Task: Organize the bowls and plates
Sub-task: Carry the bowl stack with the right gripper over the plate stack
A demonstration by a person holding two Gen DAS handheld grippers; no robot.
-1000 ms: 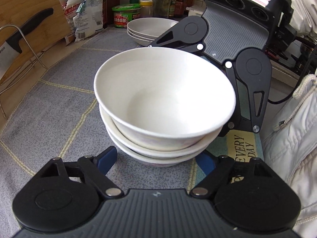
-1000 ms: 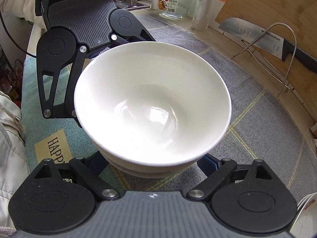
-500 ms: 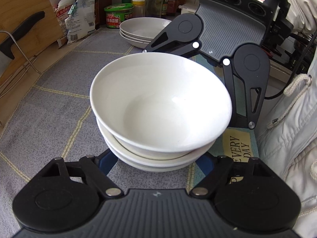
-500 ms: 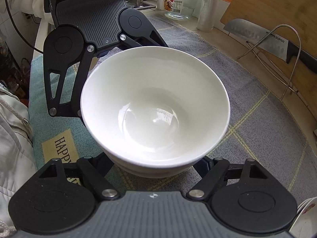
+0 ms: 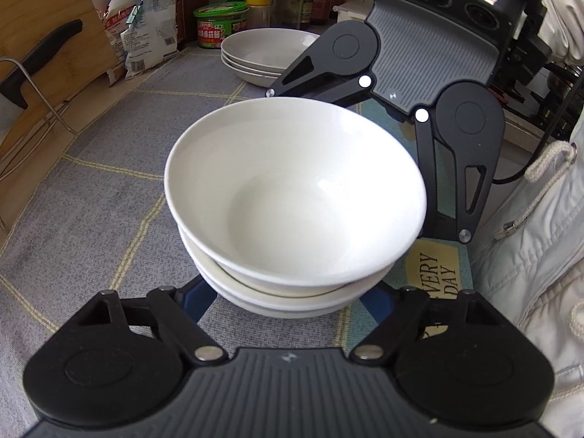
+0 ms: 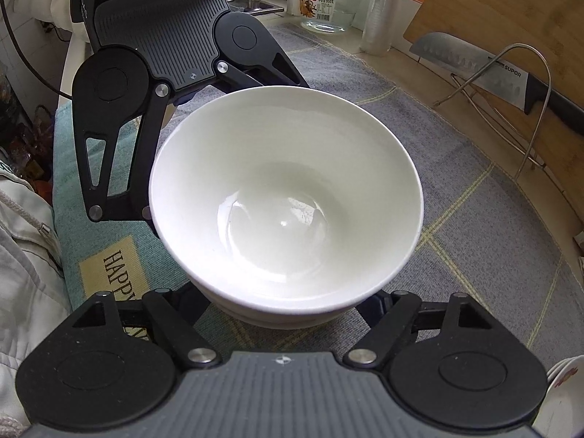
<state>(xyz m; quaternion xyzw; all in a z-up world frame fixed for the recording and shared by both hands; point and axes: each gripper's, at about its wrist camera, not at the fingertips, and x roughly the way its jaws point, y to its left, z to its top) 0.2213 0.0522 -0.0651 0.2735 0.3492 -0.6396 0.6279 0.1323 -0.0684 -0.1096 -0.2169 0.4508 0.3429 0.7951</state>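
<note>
Reaching in from opposite sides, the left tongs (image 5: 287, 297) and the right tongs (image 6: 283, 303) face each other across a stack of white bowls (image 5: 295, 197). Each pair's fingers slip under the bowl rims on either side of the stack, so the stack sits between them. The right pair's jaws are closing. The rims hide the pads of both, and I cannot tell whether either pair presses on the bowls.

The stack stands on the grey cloth (image 5: 91, 200) covering the counter, close to the edge where a teal mat (image 5: 438, 273) with lettering lies and a person's pale jacket (image 5: 529, 255) crowds in. Away from that edge the cloth is open all around the stack. Farther back a pile of shallow plates (image 5: 262, 58) sits well apart, near jars and packets. Along the far side, a wire rack (image 6: 529, 109), a knife (image 6: 511, 76) and a cutting board (image 6: 511, 11) line the wall.
</note>
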